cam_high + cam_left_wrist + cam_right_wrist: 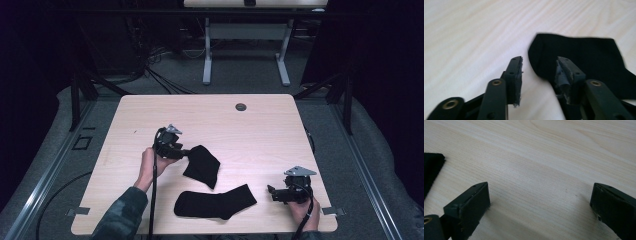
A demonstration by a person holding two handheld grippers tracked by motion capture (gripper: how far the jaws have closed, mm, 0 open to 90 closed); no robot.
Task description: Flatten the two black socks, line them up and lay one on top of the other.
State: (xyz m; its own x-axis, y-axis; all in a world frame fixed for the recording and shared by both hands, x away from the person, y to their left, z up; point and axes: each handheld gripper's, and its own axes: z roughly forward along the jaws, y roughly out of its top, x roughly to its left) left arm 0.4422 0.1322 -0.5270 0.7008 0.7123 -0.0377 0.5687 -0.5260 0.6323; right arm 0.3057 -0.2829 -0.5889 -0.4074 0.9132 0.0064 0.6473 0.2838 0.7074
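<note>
Left gripper [539, 72]: jaws parted, nothing pinched between them. The upper black sock [584, 57] lies flat on the wooden table [474, 30], its rounded end poking into the gap between my jaws. My right-hand jaw sits over the sock's cloth; my left-hand jaw stands over bare wood, just beside the sock's edge. The pads are frayed along their inner faces. From the high view, the left gripper [186, 152] meets this sock [202, 166] at its near-left end, and the sock runs away from the jaw tips, slanting toward the table's middle.

Right gripper [539, 202]: jaws spread wide, released, bare table between them. A dark corner of cloth shows at the far left edge of this view, well off my left-hand jaw; I take it for the lower black sock [431, 170]. Nothing touches either jaw. From the high view, the right gripper [270, 190] is low over the table near its front right corner, jaw tips aimed toward the lower sock [215, 202]. That sock lies flat, bent at the heel, its nearest end just short of my tips, not touching.

The two socks lie close to one another, the upper one's far end near the lower one's middle; whether they touch I cannot tell.
</note>
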